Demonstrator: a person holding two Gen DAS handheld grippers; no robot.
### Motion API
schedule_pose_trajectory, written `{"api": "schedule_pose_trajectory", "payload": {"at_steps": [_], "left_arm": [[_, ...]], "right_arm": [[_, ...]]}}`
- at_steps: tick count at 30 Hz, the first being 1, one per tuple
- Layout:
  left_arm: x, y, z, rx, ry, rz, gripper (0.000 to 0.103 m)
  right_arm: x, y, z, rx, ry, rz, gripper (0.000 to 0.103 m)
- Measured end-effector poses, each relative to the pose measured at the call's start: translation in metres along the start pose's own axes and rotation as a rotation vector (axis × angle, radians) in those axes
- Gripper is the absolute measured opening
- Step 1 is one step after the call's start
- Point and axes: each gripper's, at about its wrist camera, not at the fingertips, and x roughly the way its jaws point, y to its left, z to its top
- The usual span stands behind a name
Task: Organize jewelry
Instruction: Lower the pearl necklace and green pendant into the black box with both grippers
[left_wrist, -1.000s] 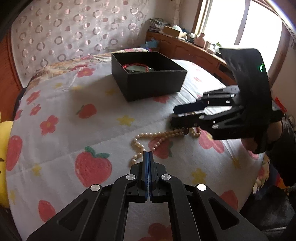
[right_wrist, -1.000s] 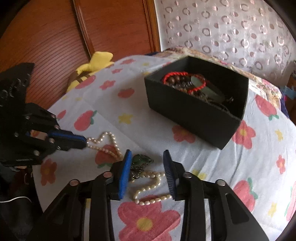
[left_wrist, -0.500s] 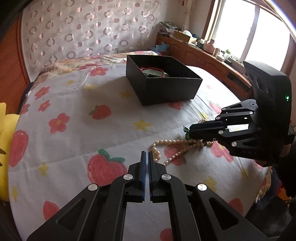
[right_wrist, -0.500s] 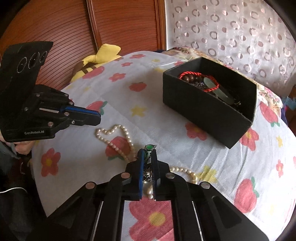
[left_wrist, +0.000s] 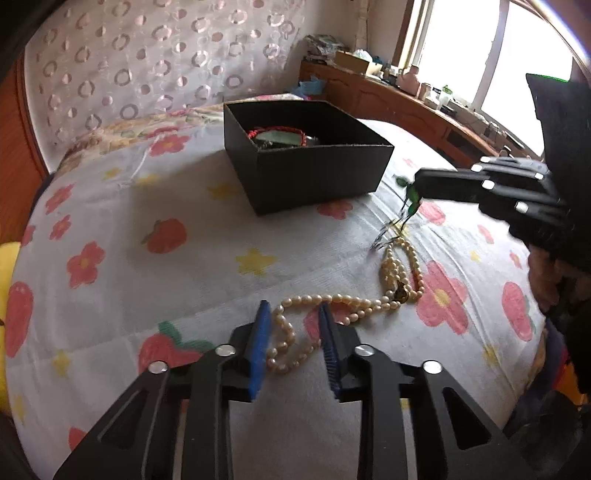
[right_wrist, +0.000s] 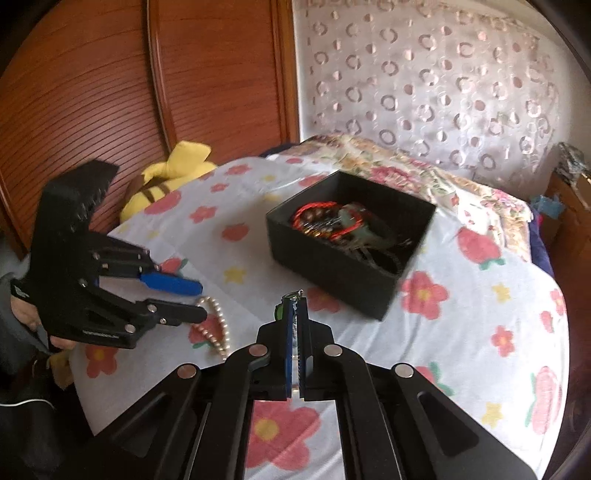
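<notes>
On the flowered bedspread (left_wrist: 110, 206), my right gripper (right_wrist: 294, 314) clenches the green-stone pendant (left_wrist: 413, 195); left gripper (left_wrist: 291, 317) gapes around the cream pearl necklace (left_wrist: 397, 273) — tangled chain could drag pearls.

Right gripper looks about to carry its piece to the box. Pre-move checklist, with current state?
1. Right gripper shut on the green pendant: ok.
2. Pendant lifted off the bedspread: ok, but its chain trails down to the pearl necklace.
3. Chain free of the pearls: cannot tell.
4. Left gripper open, straddling the pearls to pin them: ok, not yet shut.
5. Black box open, with room: ok.
6. Path to the box unobstructed: ok.
</notes>
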Motion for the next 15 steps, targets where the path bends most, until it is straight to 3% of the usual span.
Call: {"api": "schedule_pose_trajectory", "payload": {"at_steps": [3, 8, 15], "left_arm": [[0.0, 0.002, 0.0, 0.002, 0.007, 0.007, 0.004], [-0.006, 0.001, 0.0, 0.007, -0.011, -0.001, 0.003], [-0.045, -0.008, 0.019, 0.02, -0.127, -0.021, 0.003]], "right_arm": [[-0.007, -0.006, 0.002, 0.009, -0.017, -0.014, 0.003], [-0.014, -0.013, 0.006, 0.015, -0.041, -0.021, 0.003], [-0.025, -0.015, 0.013, 0.014, -0.077, -0.03, 0.003]]}}
